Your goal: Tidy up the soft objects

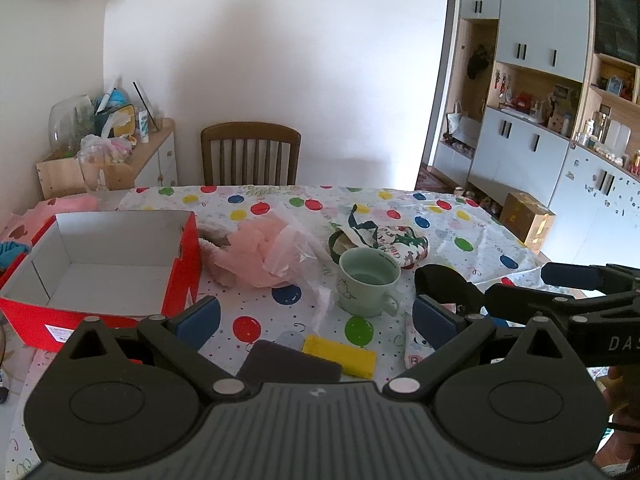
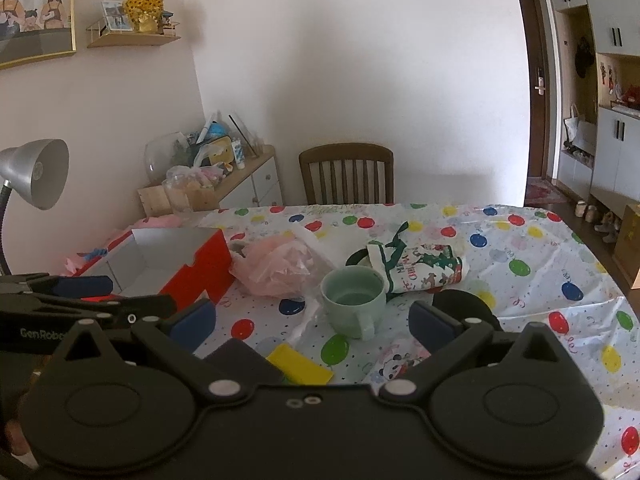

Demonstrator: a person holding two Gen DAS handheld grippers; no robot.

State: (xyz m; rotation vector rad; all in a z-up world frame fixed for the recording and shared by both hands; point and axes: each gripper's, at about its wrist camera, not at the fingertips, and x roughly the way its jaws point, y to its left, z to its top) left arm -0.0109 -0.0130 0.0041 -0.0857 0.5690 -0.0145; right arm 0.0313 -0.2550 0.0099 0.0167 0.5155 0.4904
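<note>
An empty red box [image 1: 100,256] [image 2: 176,264] stands on the left of the balloon-print table. A pink soft item in clear plastic [image 1: 264,252] [image 2: 276,268] lies beside it. A Christmas-print cloth bag [image 1: 384,240] [image 2: 416,268] lies behind a green mug [image 1: 368,284] [image 2: 352,300]. A yellow sponge [image 1: 340,356] [image 2: 300,364] and a dark pad [image 1: 288,364] [image 2: 240,360] lie near me. My left gripper [image 1: 316,316] and right gripper [image 2: 312,320] are open and empty above the table's near edge. The right gripper shows in the left wrist view [image 1: 516,284].
A wooden chair [image 1: 250,156] [image 2: 346,174] stands at the table's far side. A cluttered side cabinet [image 1: 120,148] is at the back left. A desk lamp [image 2: 34,178] stands left. A panda-print packet [image 2: 394,364] lies near the right fingers. Cabinets line the right wall.
</note>
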